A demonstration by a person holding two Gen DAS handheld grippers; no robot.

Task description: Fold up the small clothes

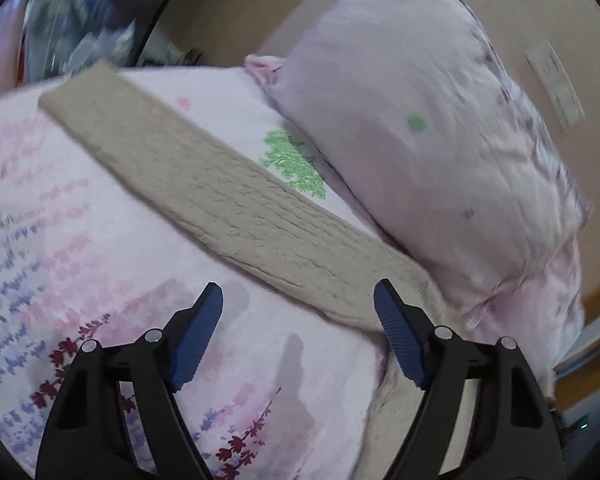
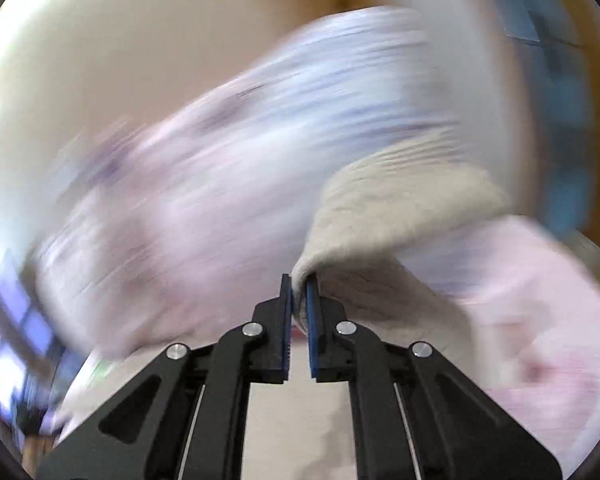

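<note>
A beige knitted cloth [image 1: 236, 200] lies as a long flat strip across the floral bedsheet [image 1: 60, 240], running from upper left to lower right. My left gripper [image 1: 298, 300] is open and empty, hovering just above the cloth's near end. My right gripper [image 2: 299, 284] is shut on an edge of the beige cloth [image 2: 400, 208], which is lifted and draped to the right of its fingers. The right wrist view is heavily blurred by motion.
A lilac pillow [image 1: 420, 120] leans at the right against the beige wall [image 1: 500, 8]. A blurred pile of blue and pink things [image 1: 72, 20] sits at the far left. The bed's edge drops off at the lower right.
</note>
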